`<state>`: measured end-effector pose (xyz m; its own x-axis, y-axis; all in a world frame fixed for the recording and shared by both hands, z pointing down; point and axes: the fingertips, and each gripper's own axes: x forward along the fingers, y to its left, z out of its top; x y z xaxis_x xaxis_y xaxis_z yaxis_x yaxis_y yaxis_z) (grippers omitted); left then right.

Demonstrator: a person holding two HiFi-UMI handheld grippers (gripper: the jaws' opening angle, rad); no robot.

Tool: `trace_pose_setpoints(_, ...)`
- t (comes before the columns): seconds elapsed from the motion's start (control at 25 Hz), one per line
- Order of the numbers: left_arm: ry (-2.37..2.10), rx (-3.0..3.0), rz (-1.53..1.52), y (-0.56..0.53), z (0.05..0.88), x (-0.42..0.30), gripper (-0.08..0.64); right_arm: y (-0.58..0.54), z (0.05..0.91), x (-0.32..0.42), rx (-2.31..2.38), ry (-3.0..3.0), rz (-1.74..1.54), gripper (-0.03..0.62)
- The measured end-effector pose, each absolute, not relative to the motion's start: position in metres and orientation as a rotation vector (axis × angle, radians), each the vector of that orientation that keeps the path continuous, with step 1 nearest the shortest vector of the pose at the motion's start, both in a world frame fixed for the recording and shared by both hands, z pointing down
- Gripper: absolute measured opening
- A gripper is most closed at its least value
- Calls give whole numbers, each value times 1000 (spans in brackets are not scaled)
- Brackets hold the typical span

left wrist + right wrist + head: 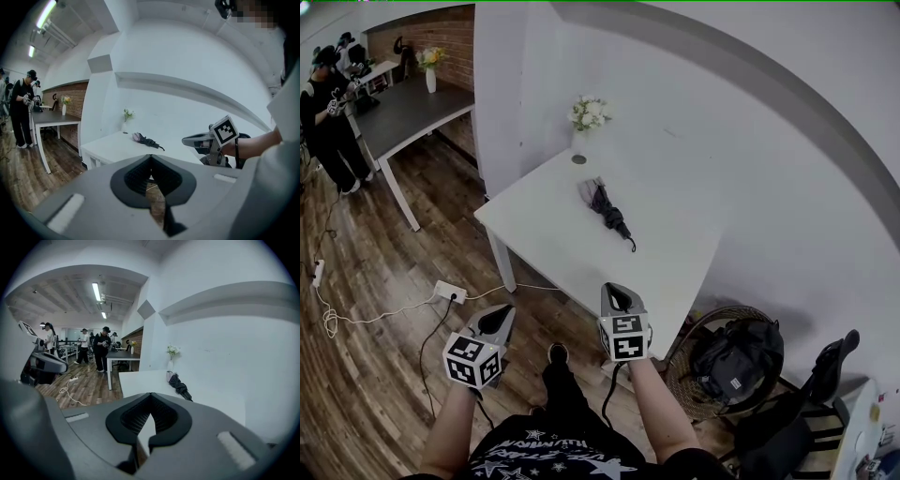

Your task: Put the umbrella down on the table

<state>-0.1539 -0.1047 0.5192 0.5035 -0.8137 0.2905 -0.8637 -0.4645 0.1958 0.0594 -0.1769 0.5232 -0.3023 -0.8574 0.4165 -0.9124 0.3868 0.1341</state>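
Umbrella [607, 214] lay folded on the white table [572, 267], on the half toward the wall, its thin dark tip pointing at the near edge. It was dark, with a paler fold at the wall end. Nothing touched it.

Vase of pale flowers [586, 117] stood at the table's back corner. A small dark round thing [578, 159] sat between the vase and the umbrella, apart from both.

Left gripper [502, 311] was held out short of the table's near edge, over the wooden floor [375, 375]. Its jaws met tip to tip, with nothing between them.

Right gripper [614, 291] was level with the table's near edge, well apart from the umbrella. Its jaws were likewise closed on nothing.

A white power strip [450, 292] with trailing cable lay on the floor to the left. A dark backpack [733, 361] sat in a round wicker basket [684, 375] to the right of the table. A person in dark clothes [328, 122] stood by a dark-topped table [412, 112] farther back.
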Motion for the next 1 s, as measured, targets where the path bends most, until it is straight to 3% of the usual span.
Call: trace_pose_setpoints(1.0,-1436,2434,205,-66,515,-179,3,-127,533,35,1481,-2246,220,15)
